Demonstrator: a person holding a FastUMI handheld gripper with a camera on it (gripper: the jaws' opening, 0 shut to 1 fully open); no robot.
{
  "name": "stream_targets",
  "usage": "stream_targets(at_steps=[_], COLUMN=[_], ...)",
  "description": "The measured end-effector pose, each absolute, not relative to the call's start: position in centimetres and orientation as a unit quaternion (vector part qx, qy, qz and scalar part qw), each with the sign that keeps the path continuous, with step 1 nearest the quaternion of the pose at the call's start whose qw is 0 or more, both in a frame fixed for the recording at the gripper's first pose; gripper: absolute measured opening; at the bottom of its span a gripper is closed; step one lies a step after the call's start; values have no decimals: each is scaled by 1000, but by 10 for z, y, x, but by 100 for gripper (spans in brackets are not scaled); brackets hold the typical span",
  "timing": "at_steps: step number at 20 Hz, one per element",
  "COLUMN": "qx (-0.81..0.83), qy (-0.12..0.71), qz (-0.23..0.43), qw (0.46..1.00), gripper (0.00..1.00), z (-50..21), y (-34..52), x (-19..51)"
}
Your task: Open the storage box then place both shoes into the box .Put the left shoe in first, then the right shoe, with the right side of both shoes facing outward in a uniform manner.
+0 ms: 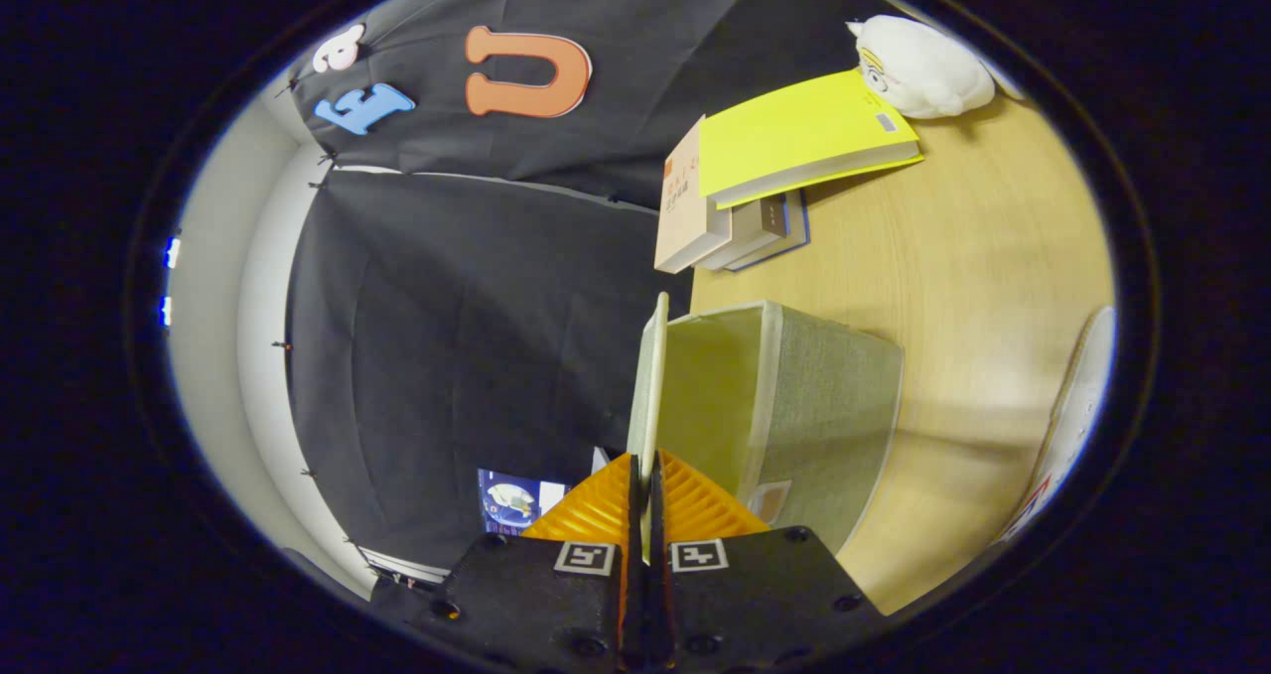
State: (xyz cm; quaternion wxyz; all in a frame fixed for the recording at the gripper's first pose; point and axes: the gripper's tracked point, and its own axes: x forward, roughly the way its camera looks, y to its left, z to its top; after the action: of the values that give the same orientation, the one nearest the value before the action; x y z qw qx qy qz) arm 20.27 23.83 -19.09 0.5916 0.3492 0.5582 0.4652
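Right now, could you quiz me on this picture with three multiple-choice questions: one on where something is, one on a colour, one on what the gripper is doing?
1. Where does the yellow book lie?
A. on top of a stack of books
B. inside the storage box
C. under the plush toy

2. What colour is the storage box?
A. red
B. pale grey-green
C. dark blue

3. What is the gripper doing?
A. open in mid-air
B. shut on the thin lid of the box
C. shut on a shoe

Answers:
1. A, it tops the book stack on the wooden table, near the white plush toy.
2. B, its fabric walls look pale grey-green.
3. B, the lid's edge runs up from between the closed fingers.
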Motion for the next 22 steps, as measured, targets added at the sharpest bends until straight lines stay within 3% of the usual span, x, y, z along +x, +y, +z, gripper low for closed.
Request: stream_targets(at_steps=[6, 17, 20, 22], qx=[317, 263, 216, 200], qy=[560, 525, 513, 499], qz=[446, 487, 473, 473], qw=[622, 646, 682, 698], gripper=[6, 10, 22, 54], z=[-141, -91, -100, -106], y=[285, 451, 478, 490], x=[201, 180, 182, 177])
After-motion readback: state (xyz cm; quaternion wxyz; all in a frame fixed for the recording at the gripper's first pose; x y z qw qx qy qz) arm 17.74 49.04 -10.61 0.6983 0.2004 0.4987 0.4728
